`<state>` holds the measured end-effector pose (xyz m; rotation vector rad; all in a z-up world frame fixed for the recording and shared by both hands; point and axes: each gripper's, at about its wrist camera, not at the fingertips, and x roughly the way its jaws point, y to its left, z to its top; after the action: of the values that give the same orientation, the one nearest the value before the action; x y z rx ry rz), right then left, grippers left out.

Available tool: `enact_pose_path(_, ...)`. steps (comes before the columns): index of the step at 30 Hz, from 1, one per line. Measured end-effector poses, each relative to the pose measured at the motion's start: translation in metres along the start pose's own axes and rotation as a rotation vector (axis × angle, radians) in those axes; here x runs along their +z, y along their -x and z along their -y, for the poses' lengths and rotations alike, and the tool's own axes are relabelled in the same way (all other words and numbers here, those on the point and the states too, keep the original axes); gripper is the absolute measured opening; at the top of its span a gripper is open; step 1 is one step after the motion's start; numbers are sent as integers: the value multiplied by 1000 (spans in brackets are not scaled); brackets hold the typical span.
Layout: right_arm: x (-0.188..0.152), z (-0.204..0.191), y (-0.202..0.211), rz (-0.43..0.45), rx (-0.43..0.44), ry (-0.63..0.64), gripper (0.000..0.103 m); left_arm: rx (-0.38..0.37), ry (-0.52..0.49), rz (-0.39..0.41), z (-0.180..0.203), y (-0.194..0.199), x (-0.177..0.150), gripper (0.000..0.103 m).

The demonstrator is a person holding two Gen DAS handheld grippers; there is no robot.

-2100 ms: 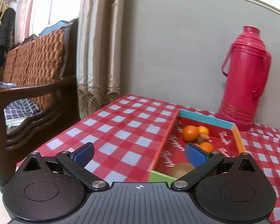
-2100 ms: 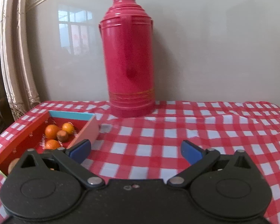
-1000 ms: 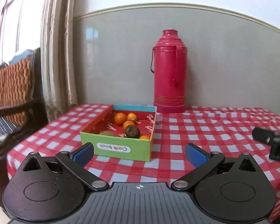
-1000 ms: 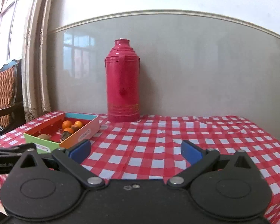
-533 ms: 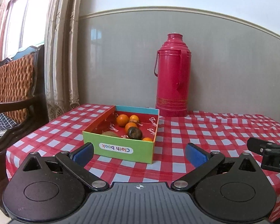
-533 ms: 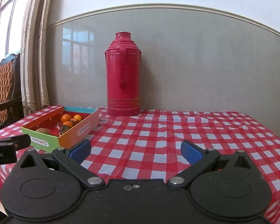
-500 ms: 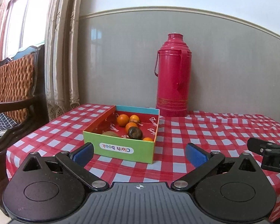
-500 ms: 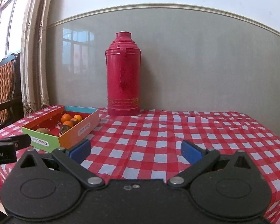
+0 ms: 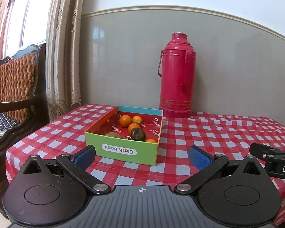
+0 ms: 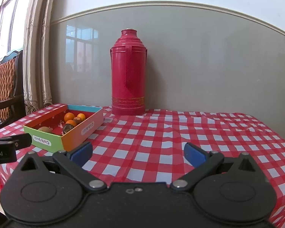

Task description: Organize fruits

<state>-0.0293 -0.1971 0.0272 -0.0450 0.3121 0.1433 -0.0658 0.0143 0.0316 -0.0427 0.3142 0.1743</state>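
Red-checked tablecloth (image 10: 161, 133), grey wall (image 10: 209, 60), curtain (image 9: 64, 57)

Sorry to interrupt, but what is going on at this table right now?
A person holds two grippers over the checked tablecloth. The left gripper and right gripper are both open and empty. The fruits, oranges and a dark one, sit in the colourful box beside a red thermos.

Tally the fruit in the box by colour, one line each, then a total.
Orange fruits: 4
Dark brown fruit: 1
Greenish-brown fruit: 1
Small brown piece beside the far orange fruits: 1
Total in the box: 7
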Motion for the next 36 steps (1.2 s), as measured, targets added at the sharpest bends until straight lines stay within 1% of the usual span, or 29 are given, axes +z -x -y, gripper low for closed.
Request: enact_pose_path(36,1,-1,0,0,7,-2,97,2,-7,-6,1,-2,0,103)
